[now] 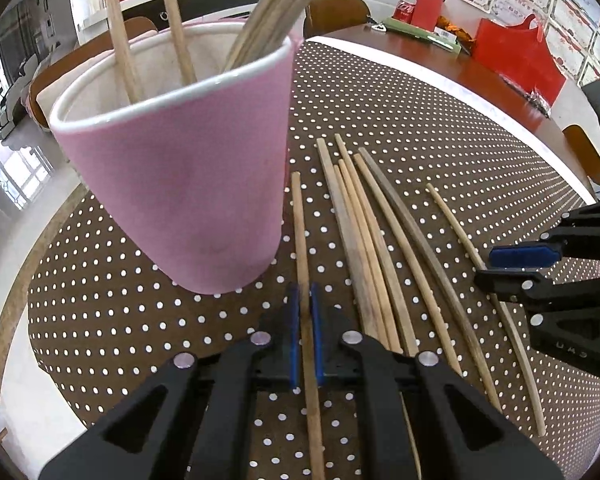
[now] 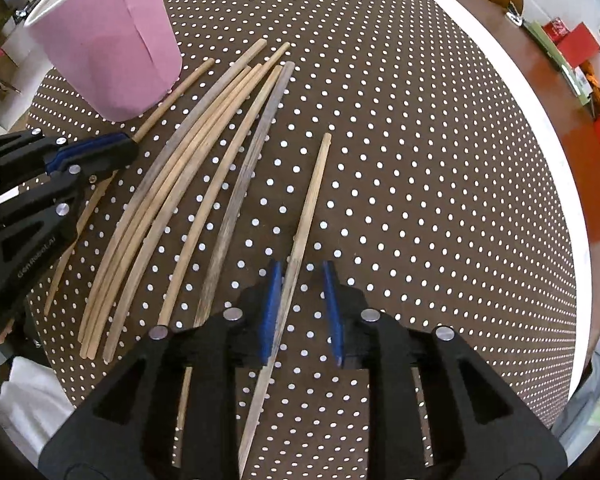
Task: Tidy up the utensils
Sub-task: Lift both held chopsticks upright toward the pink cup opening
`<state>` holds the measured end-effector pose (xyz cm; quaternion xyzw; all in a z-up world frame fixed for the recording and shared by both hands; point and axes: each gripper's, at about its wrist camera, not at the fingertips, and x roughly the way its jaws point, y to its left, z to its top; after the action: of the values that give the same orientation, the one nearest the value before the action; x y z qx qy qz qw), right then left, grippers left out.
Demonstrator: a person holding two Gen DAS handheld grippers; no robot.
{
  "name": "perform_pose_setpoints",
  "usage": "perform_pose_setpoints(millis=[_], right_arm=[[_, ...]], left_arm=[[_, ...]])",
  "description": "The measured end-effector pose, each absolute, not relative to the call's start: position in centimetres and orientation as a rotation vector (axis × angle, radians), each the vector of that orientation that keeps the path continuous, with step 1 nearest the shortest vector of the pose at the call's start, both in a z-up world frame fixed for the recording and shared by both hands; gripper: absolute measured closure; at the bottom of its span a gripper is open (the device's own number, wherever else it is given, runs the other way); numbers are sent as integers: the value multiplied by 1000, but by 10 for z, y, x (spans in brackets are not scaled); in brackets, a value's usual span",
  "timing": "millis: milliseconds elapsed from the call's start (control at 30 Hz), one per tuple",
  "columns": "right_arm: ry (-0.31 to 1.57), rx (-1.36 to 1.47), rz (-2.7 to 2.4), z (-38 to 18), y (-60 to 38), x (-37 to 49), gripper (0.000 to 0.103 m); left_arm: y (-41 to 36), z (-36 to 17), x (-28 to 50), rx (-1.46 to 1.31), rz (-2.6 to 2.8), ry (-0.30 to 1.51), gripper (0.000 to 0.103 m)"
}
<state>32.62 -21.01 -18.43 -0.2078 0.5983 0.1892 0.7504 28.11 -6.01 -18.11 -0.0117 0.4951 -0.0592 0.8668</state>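
My left claw (image 1: 305, 300) pinches one chopstick (image 1: 300, 220) beside the pink cup (image 1: 180, 184); right claw (image 2: 300, 280) parted, straddling a lone chopstick (image 2: 316, 184), pads not pressing; open dotted table (image 2: 440, 140) beyond; white edge (image 2: 532, 120) far; lettering unreadable.

We see a pink cup (image 1: 188, 184) with a white rim just ahead of our left gripper (image 1: 305, 304), whose body is black with blue pads. Under both tools lies a brown cloth (image 2: 420, 160) dotted white. Between our right gripper's (image 2: 302, 280) blue pads lies a pale tan chopstick (image 2: 312, 200); to its left lie more chopsticks (image 2: 188, 184), tan and greyish-brown.
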Motion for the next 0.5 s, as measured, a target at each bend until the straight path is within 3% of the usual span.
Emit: perform_pose_setpoints(millis=[67, 233, 500], right_arm=[[1312, -400, 450, -184, -218, 330, 93], [1267, -344, 460, -182, -234, 330, 96], [1043, -162, 501, -141, -276, 306, 97]], left_arm=[[-62, -181, 280, -38, -137, 1033, 97], [-68, -176, 271, -59, -184, 988, 97], [-71, -143, 240, -72, -287, 800, 97]])
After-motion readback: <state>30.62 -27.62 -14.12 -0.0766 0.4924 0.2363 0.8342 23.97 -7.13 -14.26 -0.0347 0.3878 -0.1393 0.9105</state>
